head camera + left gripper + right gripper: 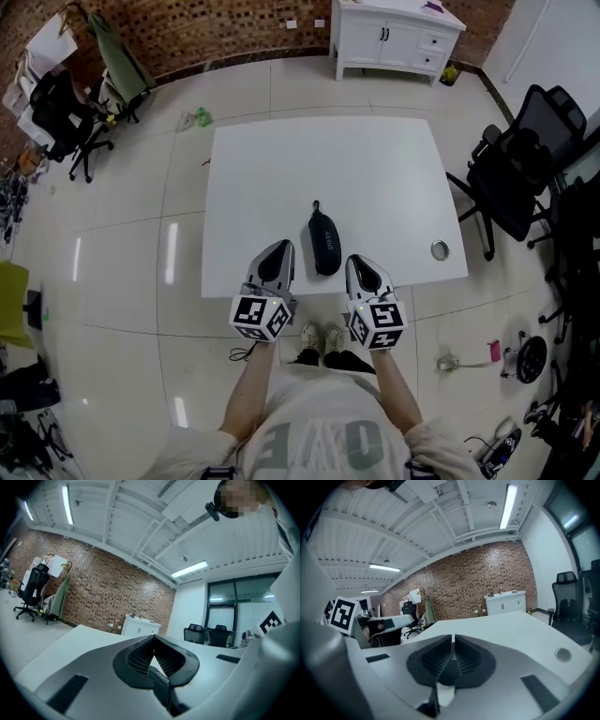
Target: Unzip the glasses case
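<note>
approach stage: left gripper (pixel 279 248) and right gripper (pixel 357 261), both clenched and empty, flank the closed black glasses case (pixel 324 243); next move likely needs opened jaws, one steadying it, one working its zip.

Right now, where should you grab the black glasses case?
Pinch across its long sides near the close end, coming from the near edge of the table: the glasses case lies flat, lengthwise, pointing away from that edge. Its far tab may be the zip pull.
</note>
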The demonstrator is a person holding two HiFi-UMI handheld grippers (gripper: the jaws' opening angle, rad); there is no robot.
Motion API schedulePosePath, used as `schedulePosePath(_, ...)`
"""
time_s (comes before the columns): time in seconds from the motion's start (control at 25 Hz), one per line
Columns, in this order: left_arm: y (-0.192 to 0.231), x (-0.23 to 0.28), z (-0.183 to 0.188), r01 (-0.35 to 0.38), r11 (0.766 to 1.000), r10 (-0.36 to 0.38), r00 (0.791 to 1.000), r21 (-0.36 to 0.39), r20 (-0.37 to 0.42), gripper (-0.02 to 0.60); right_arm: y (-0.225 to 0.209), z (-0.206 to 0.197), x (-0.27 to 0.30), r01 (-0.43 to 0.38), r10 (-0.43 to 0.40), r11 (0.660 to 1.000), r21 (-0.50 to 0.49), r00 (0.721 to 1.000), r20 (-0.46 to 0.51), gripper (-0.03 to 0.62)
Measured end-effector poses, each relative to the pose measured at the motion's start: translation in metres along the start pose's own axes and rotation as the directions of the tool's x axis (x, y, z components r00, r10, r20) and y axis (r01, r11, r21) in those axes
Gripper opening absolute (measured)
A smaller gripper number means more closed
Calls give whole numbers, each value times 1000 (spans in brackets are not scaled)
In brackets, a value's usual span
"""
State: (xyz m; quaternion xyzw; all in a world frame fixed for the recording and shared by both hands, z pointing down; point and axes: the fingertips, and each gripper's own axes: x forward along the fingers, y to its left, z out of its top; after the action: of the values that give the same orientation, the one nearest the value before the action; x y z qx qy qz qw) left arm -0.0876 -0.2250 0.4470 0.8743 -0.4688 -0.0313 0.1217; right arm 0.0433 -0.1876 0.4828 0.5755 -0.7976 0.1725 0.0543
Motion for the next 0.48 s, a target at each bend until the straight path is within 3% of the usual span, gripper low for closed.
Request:
schedulePosePath(0.16,-3,28,-15,24,1000,-23,998,16,-62,-8,1,-25,1,20,-20,1000,1,998,-53,2)
schedulePosePath(0.28,-10,51,-34,66,997,-62,987,27,-152,-8,8,-66,0,45,-43,999,9,987,-155,2)
schedulePosePath(0.32,-12,58,-40,82,996,-76,980,24,-183,-8,14,-82,1,40,-38,999,9,979,-198,6)
schedulePosePath(0.36,-14,65,-46,99,995,-92,972,20,-214,-5,21,-96,3,31,-29,1000,5,971,-239,68)
schedulePosePath(0.4,-16,73,-52,118,993,-110,963,19,-246,-5,27,-108,6,24,-25,1000,-7,962,-272,84)
schedulePosePath(0.48,-21,90,-65,170,985,-149,936,39,-320,-5,36,-124,13,23,-35,999,-41,947,-320,115)
